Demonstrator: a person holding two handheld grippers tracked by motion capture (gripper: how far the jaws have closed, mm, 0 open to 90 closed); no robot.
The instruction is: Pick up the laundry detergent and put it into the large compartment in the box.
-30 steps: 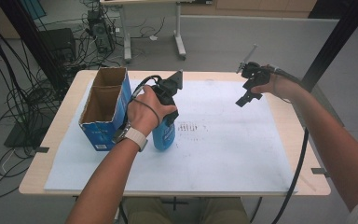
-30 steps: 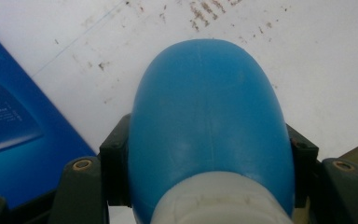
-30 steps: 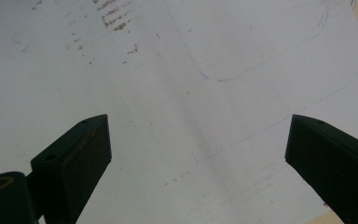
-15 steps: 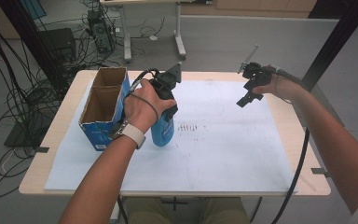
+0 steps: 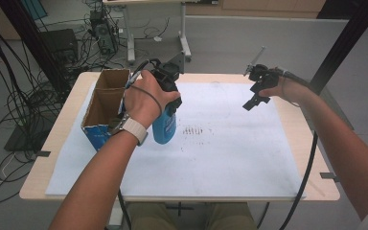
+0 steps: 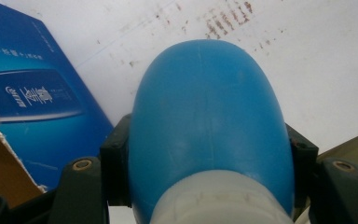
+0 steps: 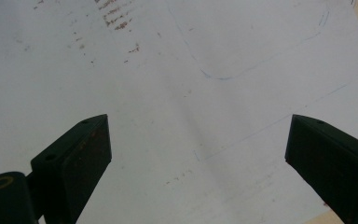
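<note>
Item 1 — white paper sheet (image 5: 230, 158): covers most of the wooden table (image 5: 43, 175), from the near edge to the far edge. Rows of small brown marks sit near its middle, just right of the bottle; faint blue pen lines show in the right gripper view. None of it reads as writing.

Item 2 — blue plastic bottle (image 6: 205, 126): left of centre on the table, clamped at the upper body between the jaws of the left gripper (image 5: 165, 91), one jaw on each side. Its pale, whitish neck section lies nearest the camera in the left gripper view, cut off at the bottom edge; the rounded blue body points away toward the sheet. In the high view the bottle (image 5: 164, 125) hangs below the left hand (image 5: 146, 100), just right of the box; whether its base touches the sheet cannot be told. Its label is too small to read.

Item 3 — blue cardboard box (image 5: 103, 110): left side of the table, top open, brown inside, one torn edge. The printed panel on its blue side (image 6: 32, 95) carries white lettering, blurred and unreadable.

Item 4 — right gripper (image 5: 258, 93): far right, held above the sheet by the right hand (image 5: 285, 88), well apart from the bottle. Its jaws stand wide apart with nothing between them — bare paper beneath. Its cable trails off the near right edge.
</note>
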